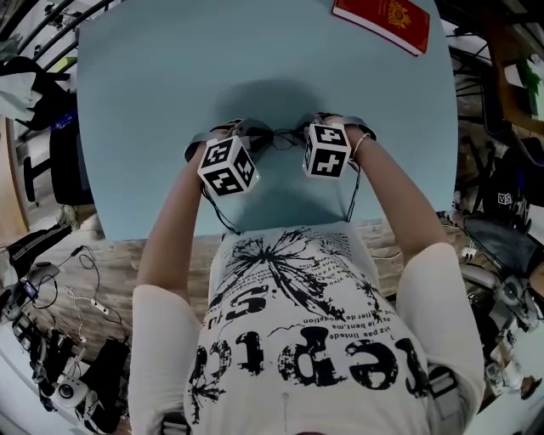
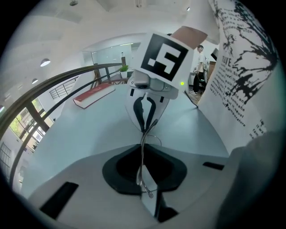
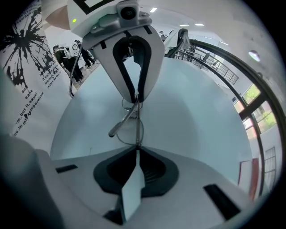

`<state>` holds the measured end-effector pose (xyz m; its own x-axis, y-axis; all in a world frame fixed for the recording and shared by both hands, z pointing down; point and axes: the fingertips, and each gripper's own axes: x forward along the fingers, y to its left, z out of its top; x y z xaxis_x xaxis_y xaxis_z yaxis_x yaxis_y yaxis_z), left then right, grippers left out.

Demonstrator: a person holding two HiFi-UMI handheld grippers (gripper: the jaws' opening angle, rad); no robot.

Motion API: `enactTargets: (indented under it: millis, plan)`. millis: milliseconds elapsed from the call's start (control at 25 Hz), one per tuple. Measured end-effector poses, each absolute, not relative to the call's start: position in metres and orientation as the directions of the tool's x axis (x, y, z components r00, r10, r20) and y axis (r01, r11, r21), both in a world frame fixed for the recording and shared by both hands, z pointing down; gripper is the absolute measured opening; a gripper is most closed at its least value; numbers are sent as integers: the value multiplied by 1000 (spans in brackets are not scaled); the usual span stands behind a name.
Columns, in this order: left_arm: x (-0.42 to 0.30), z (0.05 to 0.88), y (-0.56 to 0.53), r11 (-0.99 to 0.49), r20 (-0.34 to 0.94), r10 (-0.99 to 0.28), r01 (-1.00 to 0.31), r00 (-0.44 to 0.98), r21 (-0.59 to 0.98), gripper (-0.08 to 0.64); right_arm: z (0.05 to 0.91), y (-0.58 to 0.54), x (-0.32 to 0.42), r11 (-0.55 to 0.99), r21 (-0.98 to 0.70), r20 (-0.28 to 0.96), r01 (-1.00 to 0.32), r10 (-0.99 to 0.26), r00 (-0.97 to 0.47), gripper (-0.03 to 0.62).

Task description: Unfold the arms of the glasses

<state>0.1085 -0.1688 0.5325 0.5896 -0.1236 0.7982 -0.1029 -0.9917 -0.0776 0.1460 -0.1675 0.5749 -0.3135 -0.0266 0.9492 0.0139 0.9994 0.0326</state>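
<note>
Over the tabletop, left claw is clamped on one end of the glasses, right claw clamped on the other end, glasses spanning the gap between them.

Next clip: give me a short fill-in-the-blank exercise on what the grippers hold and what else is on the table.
1. The left gripper and the right gripper are both shut on the ____.
2. The book near the table's far edge is ____ in colour.
3. The top of the table is light ____.
Missing words: glasses; red; blue.
</note>
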Motion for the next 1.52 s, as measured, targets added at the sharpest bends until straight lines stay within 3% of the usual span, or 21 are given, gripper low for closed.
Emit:
enactTargets:
  millis: [400,880,1200,1320,1440,1520]
  plan:
    - [83,506,-167,-967,701,-179,-254,690,3,32,576,-167,150,999,54,954,7,-49,-295,35]
    - [39,495,-162,-910,655,-293,-414,696,32,32,578,-168,157,997,67,960,-32,-73,-269,35]
    - [35,499,-153,-900,646,-310,-435,698,38,32,577,-169,158,996,57,961,-75,-75,-265,38]
    - [39,499,-154,-901,637,-314,-432,704,33,32,571,-171,155,992,70,958,-102,-95,-270,53]
    - [42,498,-155,-901,619,-320,-432,717,34,32,560,-168,144,994,63,950,-90,-87,-299,130]
    - [43,496,-156,-902,611,-325,-432,721,30,32,555,-168,134,996,82,949,-46,-92,-303,141]
